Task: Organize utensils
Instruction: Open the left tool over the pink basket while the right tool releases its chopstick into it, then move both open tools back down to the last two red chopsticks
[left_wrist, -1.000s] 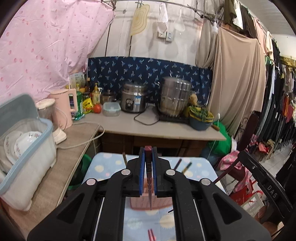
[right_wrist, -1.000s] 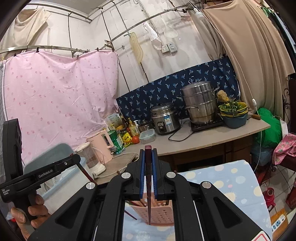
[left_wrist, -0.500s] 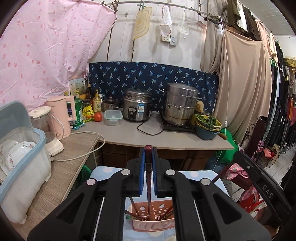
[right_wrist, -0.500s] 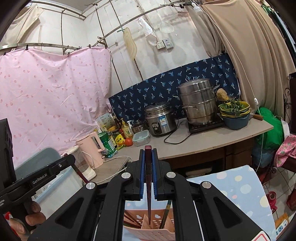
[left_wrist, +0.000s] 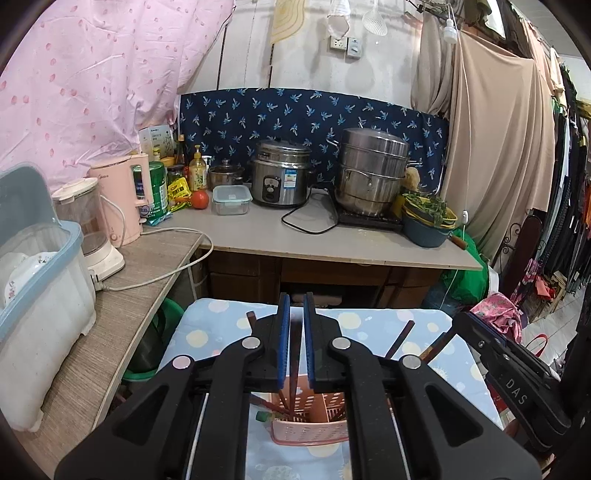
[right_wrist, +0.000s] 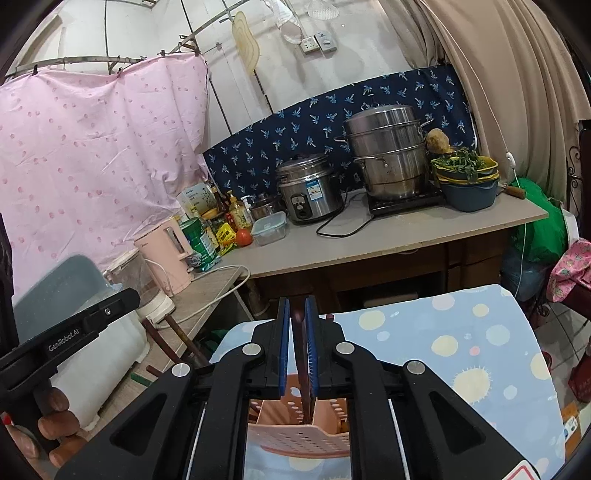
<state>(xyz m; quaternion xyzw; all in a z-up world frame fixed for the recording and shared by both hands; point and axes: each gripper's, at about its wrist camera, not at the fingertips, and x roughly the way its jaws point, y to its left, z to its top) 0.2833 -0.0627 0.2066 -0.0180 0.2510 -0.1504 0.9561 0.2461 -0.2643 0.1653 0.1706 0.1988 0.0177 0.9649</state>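
Left claw (left_wrist: 294, 345): blue pads clamped on a dark wooden chopstick (left_wrist: 294, 365), tip lowered into the pink perforated plastic utensil holder (left_wrist: 308, 434). Right claw (right_wrist: 295, 347): jaws opening around a second dark reddish chopstick (right_wrist: 304, 373), leaning toward the right pad, tip inside the same holder (right_wrist: 301, 439). Holder standing on a counter under a light-blue dotted cloth (right_wrist: 461, 354), other chopsticks upright inside. Beyond, a steel rice cooker (left_wrist: 281, 178) and stacked steel steamer pot (left_wrist: 371, 170).
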